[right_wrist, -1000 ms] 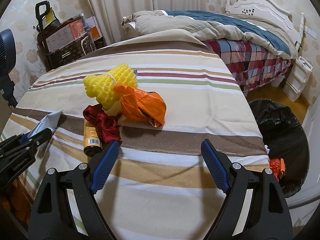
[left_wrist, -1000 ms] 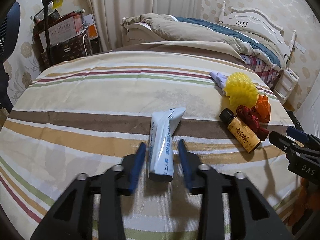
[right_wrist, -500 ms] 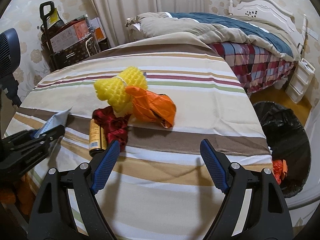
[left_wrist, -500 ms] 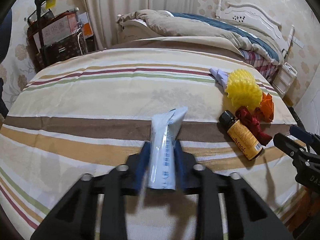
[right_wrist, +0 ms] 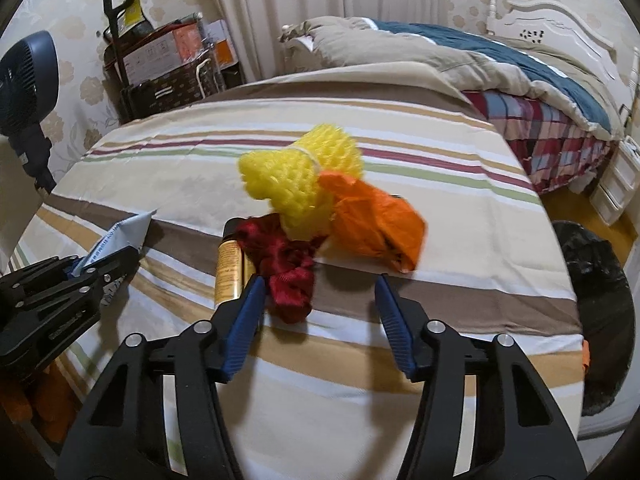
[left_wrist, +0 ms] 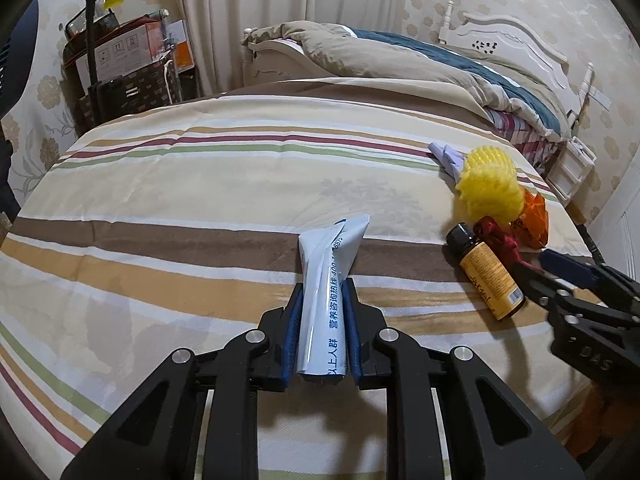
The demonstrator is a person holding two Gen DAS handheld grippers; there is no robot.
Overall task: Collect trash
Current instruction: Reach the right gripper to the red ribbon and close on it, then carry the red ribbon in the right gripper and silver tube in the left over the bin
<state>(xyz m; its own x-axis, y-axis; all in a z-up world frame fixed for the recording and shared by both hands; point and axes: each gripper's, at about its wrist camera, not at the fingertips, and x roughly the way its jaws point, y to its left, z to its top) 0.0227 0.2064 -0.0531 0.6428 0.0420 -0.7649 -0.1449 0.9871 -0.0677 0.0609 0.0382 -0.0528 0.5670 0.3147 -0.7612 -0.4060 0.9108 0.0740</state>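
Note:
A white and blue packet (left_wrist: 332, 248) lies lengthwise on the striped tablecloth (left_wrist: 200, 184). My left gripper (left_wrist: 323, 286) is closing, its blue pads pressing both sides of the packet. Right of it lie a brown bottle (left_wrist: 488, 276), a red ribbon (left_wrist: 500, 240), a yellow foam net (left_wrist: 488, 192) and an orange wrapper (left_wrist: 534, 216). In the right wrist view my right gripper (right_wrist: 318, 280) is closing. The red ribbon (right_wrist: 288, 268) is between its jaws near the left finger, and the pads do not pinch it. The bottle (right_wrist: 228, 268) lies just outside that finger.
A black-lined trash bin (right_wrist: 596, 280) stands on the floor past the table's right edge. A folded pale purple paper (left_wrist: 446, 156) lies behind the foam net. A bed (right_wrist: 460, 56), a fan (right_wrist: 24, 80) and a cart of boxes (right_wrist: 160, 60) surround the table.
My left gripper has shut on the packet. The right gripper has moved in toward the red ribbon, and its jaws have narrowed around it.

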